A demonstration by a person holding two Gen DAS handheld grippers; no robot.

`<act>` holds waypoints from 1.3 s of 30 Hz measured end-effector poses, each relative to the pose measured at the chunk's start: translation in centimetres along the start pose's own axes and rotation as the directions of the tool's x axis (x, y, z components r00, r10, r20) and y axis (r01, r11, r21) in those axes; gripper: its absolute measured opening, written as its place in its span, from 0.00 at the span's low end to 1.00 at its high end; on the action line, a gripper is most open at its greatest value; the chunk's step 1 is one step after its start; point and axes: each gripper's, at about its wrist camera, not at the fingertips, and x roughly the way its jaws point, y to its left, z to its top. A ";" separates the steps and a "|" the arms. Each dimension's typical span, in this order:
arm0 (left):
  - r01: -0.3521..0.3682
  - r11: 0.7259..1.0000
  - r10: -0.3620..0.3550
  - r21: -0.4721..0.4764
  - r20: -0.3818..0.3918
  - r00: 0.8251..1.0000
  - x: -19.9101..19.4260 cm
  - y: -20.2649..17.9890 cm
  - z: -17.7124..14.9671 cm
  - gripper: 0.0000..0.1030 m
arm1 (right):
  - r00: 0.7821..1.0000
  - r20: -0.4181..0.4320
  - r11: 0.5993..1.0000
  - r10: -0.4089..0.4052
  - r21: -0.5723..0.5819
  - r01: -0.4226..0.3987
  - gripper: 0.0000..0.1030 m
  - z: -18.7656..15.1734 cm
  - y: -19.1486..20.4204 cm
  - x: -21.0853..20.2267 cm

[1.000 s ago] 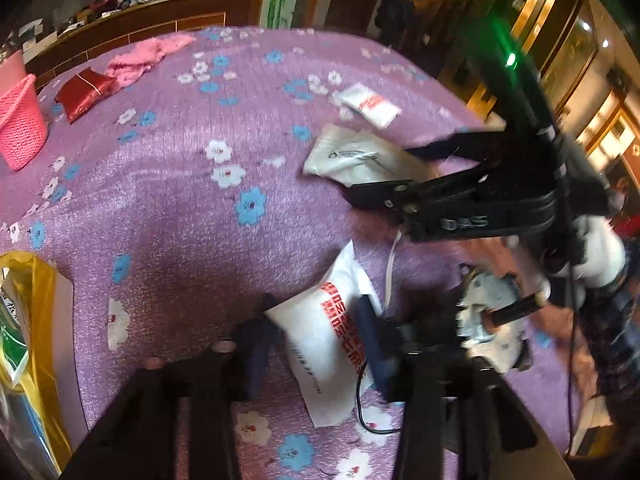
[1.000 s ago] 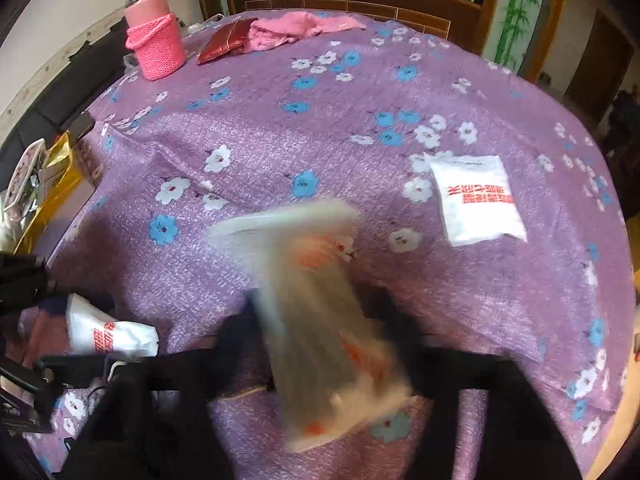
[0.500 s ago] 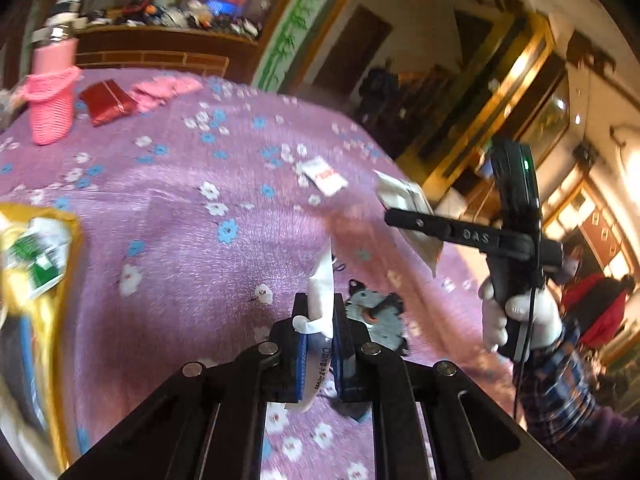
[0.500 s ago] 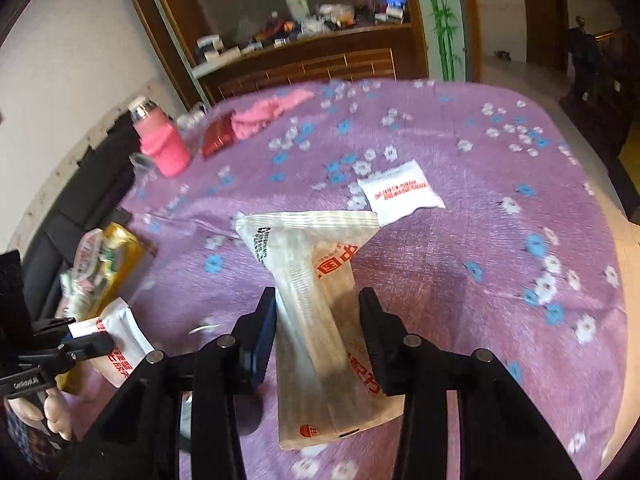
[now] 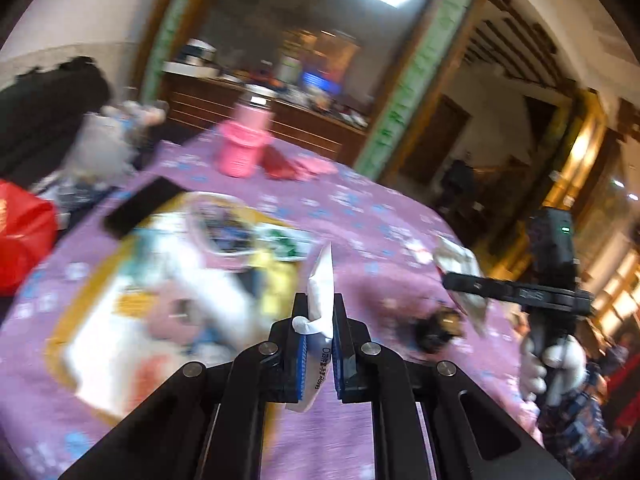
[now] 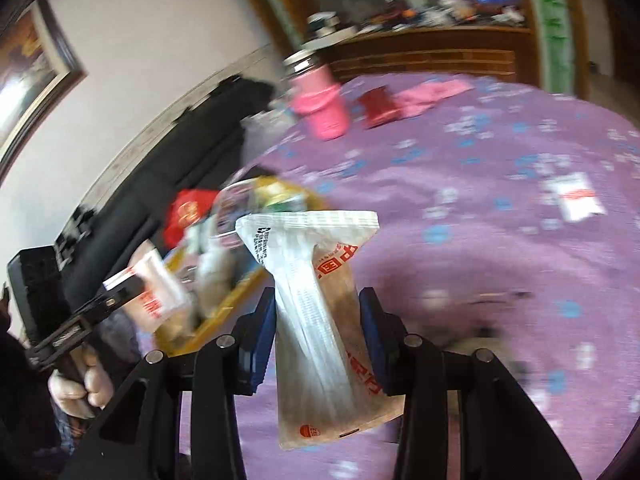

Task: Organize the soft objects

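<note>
My left gripper (image 5: 320, 304) is shut on a thin white packet (image 5: 322, 292), held edge-on above the purple floral tablecloth (image 5: 360, 216). My right gripper (image 6: 318, 300) is shut on a clear wipes packet with red print (image 6: 320, 320), held in the air. A yellow-rimmed box (image 5: 160, 292) full of packets lies ahead of the left gripper, blurred; it also shows in the right wrist view (image 6: 240, 272). The right gripper with its packet shows at the right of the left wrist view (image 5: 464, 280). The left gripper shows at the left of the right wrist view (image 6: 120, 292).
A pink bottle in a knit sleeve (image 6: 320, 104), a red pouch (image 6: 380, 106) and a pink cloth (image 6: 432, 94) sit at the table's far side. Another white packet (image 6: 576, 196) lies on the cloth. A red bag (image 5: 20, 236) and black clothing lie left.
Both grippers have lifted their packets off the table and swung left toward the yellow-rimmed box, which has come into the middle of both views.
</note>
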 end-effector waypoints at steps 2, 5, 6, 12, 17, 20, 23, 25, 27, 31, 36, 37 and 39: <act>-0.076 0.997 0.076 -0.019 0.015 0.997 -0.5 1.9 -0.1 0.09 | 0.999 -0.022 1.000 0.024 -0.015 -0.024 0.39 0.1 2.2 1.6; -0.140 0.989 0.141 -0.043 0.016 0.990 0.1 4.2 -0.1 0.09 | 0.996 -0.065 0.997 0.068 -0.033 -0.070 0.39 0.4 5.8 4.5; -0.169 0.985 0.169 -0.048 0.010 0.986 0.5 4.9 0.0 0.09 | 0.993 -0.082 0.996 0.080 -0.042 -0.083 0.39 0.4 7.1 5.6; -0.275 0.961 0.276 -0.030 0.031 0.961 1.7 7.1 -0.4 0.18 | 0.989 -0.132 0.993 0.074 -0.081 -0.086 0.39 0.7 11.8 9.9; -0.311 0.949 0.314 -0.045 0.073 0.947 0.9 7.5 -0.8 0.36 | 0.989 -0.136 0.996 0.050 -0.072 -0.060 0.40 1.4 13.2 11.9; -0.302 0.948 0.310 -0.098 0.086 0.947 0.3 8.5 -0.7 0.57 | 0.992 -0.122 0.996 -0.001 -0.089 -0.010 0.42 1.9 13.8 13.1; -0.285 0.950 0.298 -0.128 0.092 0.950 -0.3 9.1 -0.9 0.62 | 0.994 -0.105 0.995 -0.041 -0.098 0.030 0.55 1.9 14.1 13.9; -0.281 0.948 0.296 -0.153 0.094 0.950 -0.9 9.3 -1.0 0.69 | 0.995 -0.096 0.997 -0.027 -0.079 0.019 0.64 1.8 13.9 13.9; -0.284 0.944 0.303 -0.167 0.098 0.948 -1.5 9.3 -1.1 0.71 | 0.997 -0.068 0.996 -0.034 -0.085 0.028 0.65 1.8 14.0 13.1; -0.365 0.919 0.384 -0.149 0.123 0.915 -2.7 8.0 -1.3 0.80 | 0.998 0.008 0.992 -0.060 -0.111 0.060 0.73 1.1 14.2 10.4; -0.435 0.895 0.446 -0.102 0.150 0.882 -3.0 5.7 -1.7 0.91 | 0.993 0.092 0.991 -0.069 -0.107 0.079 0.78 -0.6 13.5 6.9; -0.455 0.886 0.463 -0.083 0.160 0.872 -3.0 4.9 -1.8 0.91 | 0.992 0.099 0.991 -0.073 -0.106 0.083 0.78 -1.0 13.3 6.5; -0.475 0.878 0.477 -0.059 0.170 0.862 -3.0 4.1 -2.0 0.92 | 0.990 0.111 0.990 -0.083 -0.105 0.095 0.78 -2.0 12.8 5.7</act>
